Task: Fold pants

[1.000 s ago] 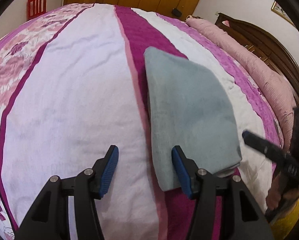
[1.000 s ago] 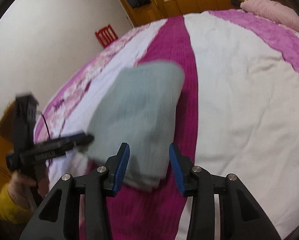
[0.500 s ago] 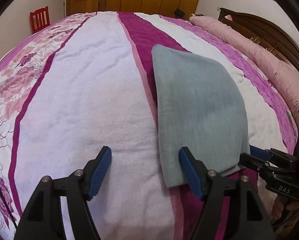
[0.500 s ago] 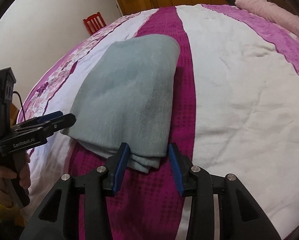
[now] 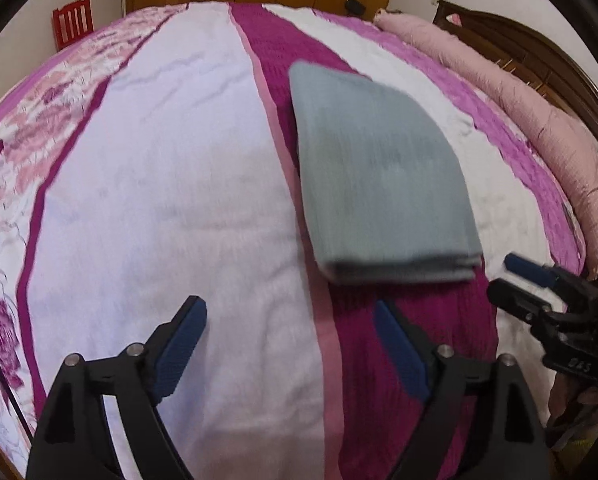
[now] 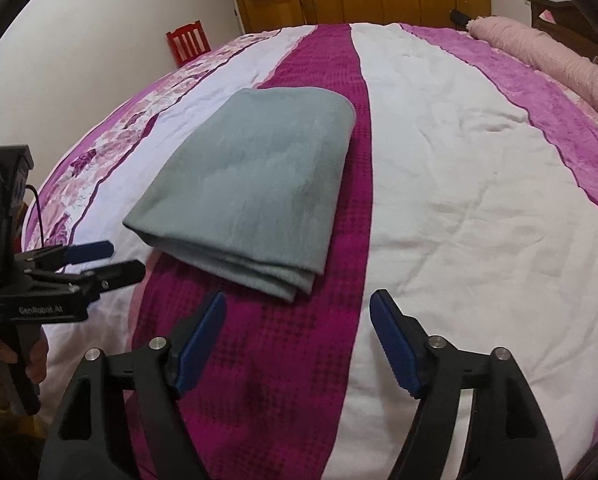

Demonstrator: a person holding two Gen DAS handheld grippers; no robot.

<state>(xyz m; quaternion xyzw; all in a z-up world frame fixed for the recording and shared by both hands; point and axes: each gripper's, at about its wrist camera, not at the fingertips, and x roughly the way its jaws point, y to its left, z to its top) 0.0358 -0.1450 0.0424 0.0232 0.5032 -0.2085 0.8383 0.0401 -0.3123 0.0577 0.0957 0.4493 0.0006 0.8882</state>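
Striped bed (image 6: 479, 200) bearing folded pants (image 6: 251, 176) at 11 o'clock; both hand-held grippers spread apart, empty; best withdrawn without snagging.

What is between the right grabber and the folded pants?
Nothing but bedspread. In the right wrist view, the open right gripper hangs short of the folded grey pants, with only the magenta stripe of the bedspread showing between them.

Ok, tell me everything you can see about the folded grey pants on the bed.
The pants are a plain grey-green, soft-looking fabric, folded into a flat, roughly rectangular stack. Layered edges show at the near end; the far end is a rounded fold. They lie on the bedspread, mostly over its magenta stripe. Neither gripper touches them.
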